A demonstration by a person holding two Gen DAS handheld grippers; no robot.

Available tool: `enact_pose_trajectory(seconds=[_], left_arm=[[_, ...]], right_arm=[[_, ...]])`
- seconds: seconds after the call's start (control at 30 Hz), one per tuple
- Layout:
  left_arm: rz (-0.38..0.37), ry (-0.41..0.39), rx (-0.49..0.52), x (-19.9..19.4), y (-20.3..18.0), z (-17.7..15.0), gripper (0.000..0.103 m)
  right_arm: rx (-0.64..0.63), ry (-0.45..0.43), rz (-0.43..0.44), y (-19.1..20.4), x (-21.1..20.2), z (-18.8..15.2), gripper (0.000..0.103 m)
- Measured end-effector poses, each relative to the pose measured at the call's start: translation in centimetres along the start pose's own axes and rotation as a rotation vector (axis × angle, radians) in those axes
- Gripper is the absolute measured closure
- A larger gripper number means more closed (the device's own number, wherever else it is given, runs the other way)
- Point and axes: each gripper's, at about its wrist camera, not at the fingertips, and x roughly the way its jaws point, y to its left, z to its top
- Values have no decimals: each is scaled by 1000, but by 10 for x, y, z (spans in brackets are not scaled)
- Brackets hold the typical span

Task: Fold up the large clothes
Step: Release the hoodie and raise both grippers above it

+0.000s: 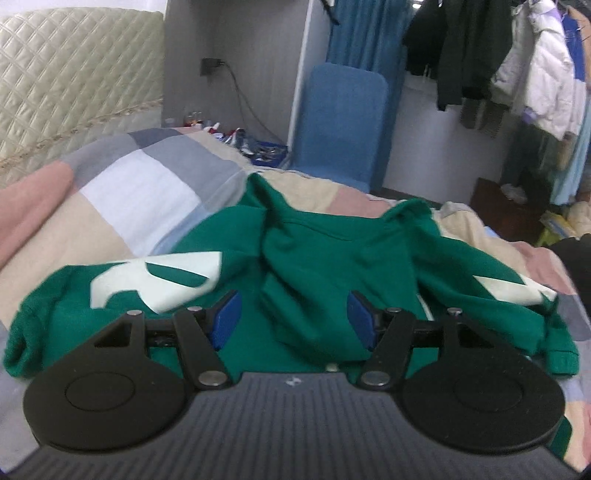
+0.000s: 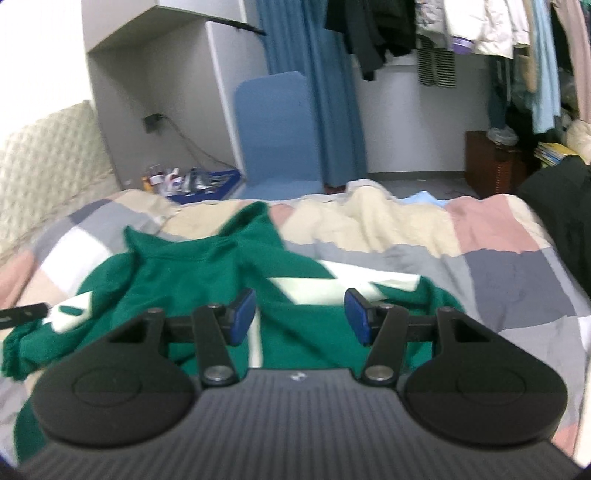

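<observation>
1. Sweatshirt (image 1: pixel 317 258), green with pale markings, lies crumpled on our patchwork quilt (image 1: pixel 140 192).
2. Our left gripper (image 1: pixel 293 319) hovers above it, jaws apart, empty.
3. Our right gripper (image 2: pixel 299 315) likewise gapes, holding nothing.

Bed (image 2: pixel 498 254): right part of the checked quilt lies bare, open for passage. Green sweatshirt (image 1: pixel 325 258) covers the near middle, rumpled, sleeves spread to both sides. Headboard (image 1: pixel 74 85) closes the left side. Beyond the far edge: blue chair (image 2: pixel 277 133), blue crate (image 2: pixel 207 184) of clutter on the floor. Hanging clothes (image 2: pixel 480 29) and brown cabinet (image 2: pixel 491 162) crowd the far right.
</observation>
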Motion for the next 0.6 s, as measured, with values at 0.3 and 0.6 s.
enact_pose_trajectory(seconds=[0.3,0.6], left_arm=[[-51,10,-9,-14,-11,-56,34],[-27,62,32,4,14,-82,34]], right_arm=[[-6,49,89,43,3,-31,48],[-84,117,152,91,49,-59,18]])
